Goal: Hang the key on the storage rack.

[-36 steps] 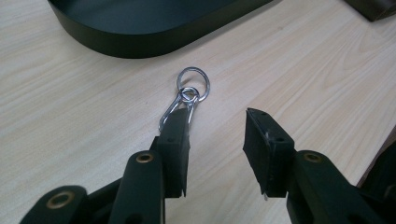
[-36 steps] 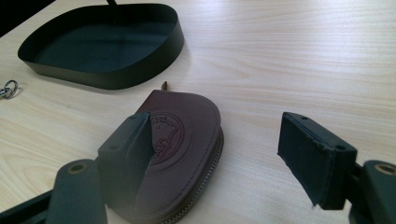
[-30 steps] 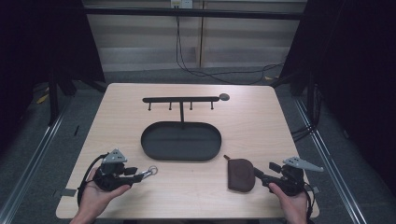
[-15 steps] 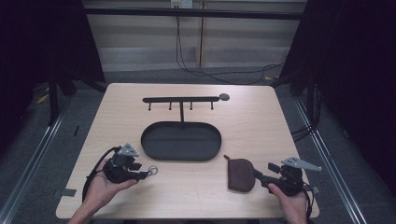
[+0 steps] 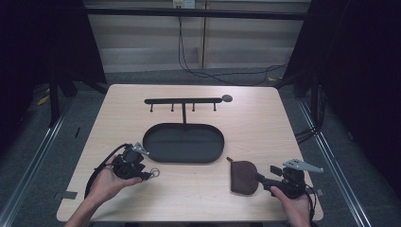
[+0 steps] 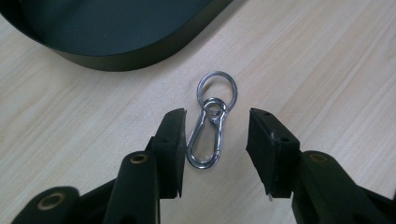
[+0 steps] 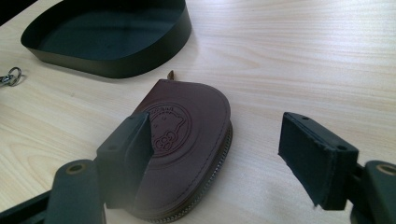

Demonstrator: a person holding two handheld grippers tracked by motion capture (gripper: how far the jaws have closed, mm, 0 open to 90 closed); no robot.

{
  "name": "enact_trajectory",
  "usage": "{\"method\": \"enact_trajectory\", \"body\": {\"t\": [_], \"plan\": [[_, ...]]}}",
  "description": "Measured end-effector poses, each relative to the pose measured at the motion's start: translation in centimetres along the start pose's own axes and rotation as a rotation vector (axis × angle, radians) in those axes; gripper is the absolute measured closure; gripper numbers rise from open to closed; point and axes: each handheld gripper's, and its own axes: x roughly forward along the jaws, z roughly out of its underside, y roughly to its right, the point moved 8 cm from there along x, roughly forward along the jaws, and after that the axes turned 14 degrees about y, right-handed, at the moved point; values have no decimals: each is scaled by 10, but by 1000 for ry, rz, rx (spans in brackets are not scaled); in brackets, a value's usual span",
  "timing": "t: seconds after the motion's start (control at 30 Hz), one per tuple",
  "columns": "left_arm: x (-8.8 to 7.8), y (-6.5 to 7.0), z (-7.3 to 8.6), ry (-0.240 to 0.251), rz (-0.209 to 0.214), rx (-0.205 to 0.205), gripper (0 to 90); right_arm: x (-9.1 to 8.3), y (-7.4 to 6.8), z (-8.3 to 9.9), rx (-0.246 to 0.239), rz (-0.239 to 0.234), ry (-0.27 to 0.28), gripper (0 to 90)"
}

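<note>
A: From the high view, what do we have?

B: We see a wooden table [image 5: 265, 127] with a black oval tray [image 5: 215, 153] in the middle and a hook rack [image 5: 183, 100] rising behind it. The left gripper [image 5: 146, 175] sits near the tray's left end, with a small metal clip and ring [image 5: 154, 173] just at its tip. The right gripper [image 5: 263, 179] points at a brown leather pouch [image 5: 243, 177] lying in front of the tray's right end.

A: And the left gripper view?

B: Here we look straight down on the snap clip [image 6: 206, 137], its split ring [image 6: 217, 90] at the far end, flat on the wood just beside the tray wall [image 6: 140, 53]. The jaws stand apart, one either side of the clip body, touching nothing. We judge it light, hard and slippery — thin steel that could skate or twist out. We'd pinch it across the clip's long sides, not the loose ring, which would swing.

A: The right gripper view?

B: The pouch [image 7: 184, 144] lies between spread jaws, nothing gripped; the left one hangs over its embossed face, though we cannot tell if it touches. We judge it soft and light, and it should give under pressure — so we'd take it across the stitched, zipped edge [image 7: 219, 156], where it looks firmest.
</note>
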Motion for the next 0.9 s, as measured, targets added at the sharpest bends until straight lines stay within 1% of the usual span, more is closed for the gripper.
{"method": "enact_trajectory", "body": {"t": [0.1,0.13,0.2,0.23,0.27,0.4,0.43,0.47,0.5,0.53,0.57,0.63,0.7,0.73,0.8,0.83,0.87,0.9], "plan": [[5,-1,1,-23,4,6,588,0,0,0,-1,2,1,257],[7,-1,1,-33,10,2,601,0,0,0,0,1,-1,257],[10,-4,0,-41,2,5,610,0,1,0,-2,1,-1,257],[12,-5,-2,-43,13,-3,614,0,1,0,-2,4,-3,255],[14,-6,-3,-43,14,-4,616,1,0,1,-2,2,-5,254],[20,-9,-4,-76,16,4,631,1,0,1,-2,1,-8,253],[20,-9,-4,-76,16,4,633,1,0,1,-2,1,-9,253],[23,-10,-6,-87,17,6,640,1,0,1,-2,1,-9,253],[24,-10,-8,-87,10,11,647,1,0,1,-2,1,-9,253],[25,-9,-10,-91,13,23,642,1,0,1,-3,1,-10,253],[26,-7,-11,-93,17,23,639,1,0,1,-4,2,-12,254],[31,-7,-10,-118,26,36,633,1,0,2,-3,1,-12,253],[35,-9,-10,-123,25,30,620,2,0,2,-2,2,-14,253],[36,-10,-10,-125,18,25,611,1,0,2,-3,1,-14,253],[39,-9,-9,-132,27,29,605,1,0,2,-4,4,-12,253],[39,-8,-8,-140,23,40,605,2,0,2,-3,5,-15,253],[40,-7,-8,-142,16,43,608,2,1,2,-2,6,-18,253],[41,-7,-8,-140,18,52,616,2,1,3,1,5,-22,253]]}}
